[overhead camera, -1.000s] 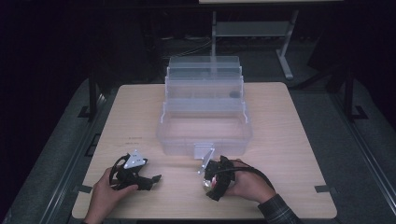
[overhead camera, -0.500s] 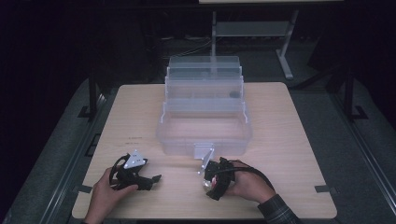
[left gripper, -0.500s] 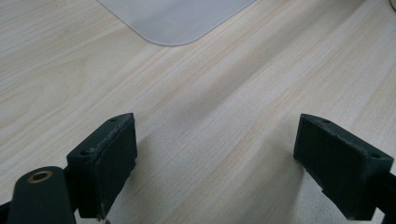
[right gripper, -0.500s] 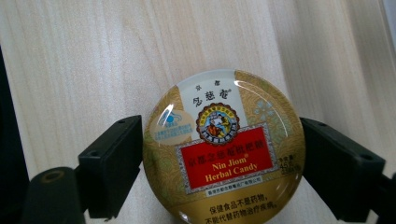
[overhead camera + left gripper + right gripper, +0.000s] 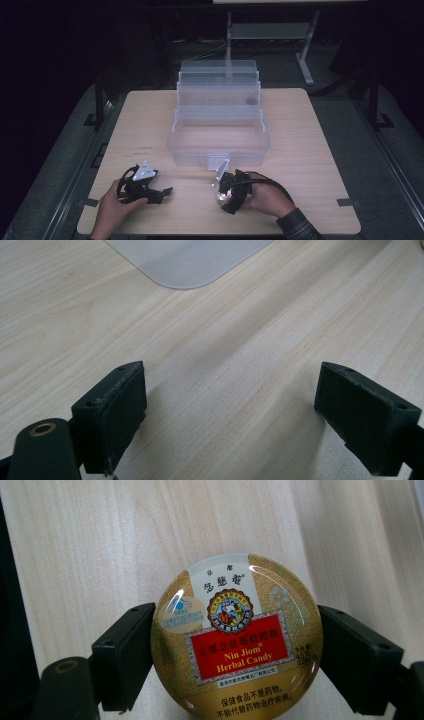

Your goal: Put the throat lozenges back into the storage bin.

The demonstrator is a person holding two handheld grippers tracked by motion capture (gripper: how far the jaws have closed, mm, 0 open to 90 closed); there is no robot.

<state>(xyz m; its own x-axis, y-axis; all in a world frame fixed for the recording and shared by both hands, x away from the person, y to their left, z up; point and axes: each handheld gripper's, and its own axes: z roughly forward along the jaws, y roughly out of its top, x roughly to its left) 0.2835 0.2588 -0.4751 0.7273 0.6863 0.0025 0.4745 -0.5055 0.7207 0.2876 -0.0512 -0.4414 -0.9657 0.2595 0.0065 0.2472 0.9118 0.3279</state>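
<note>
The candy tin (image 5: pixel 236 640) runs off the bottom edge in the right gripper view; from above it is only a tiny glint (image 5: pixel 223 191). The small dark object in the far storage box (image 5: pixel 250 101) can't be made out.

Clear plastic tiered organizer box (image 5: pixel 218 127) open at mid-table, just beyond the fingers; pale wooden tabletop (image 5: pixel 320 150) beneath; metal stand (image 5: pixel 270 31) in darkness well behind.

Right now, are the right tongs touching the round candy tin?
Touching. The right gripper view shows both black pads pressed against opposite edges of the candy tin, no gap either side; the right tongs have just been closing.
</note>
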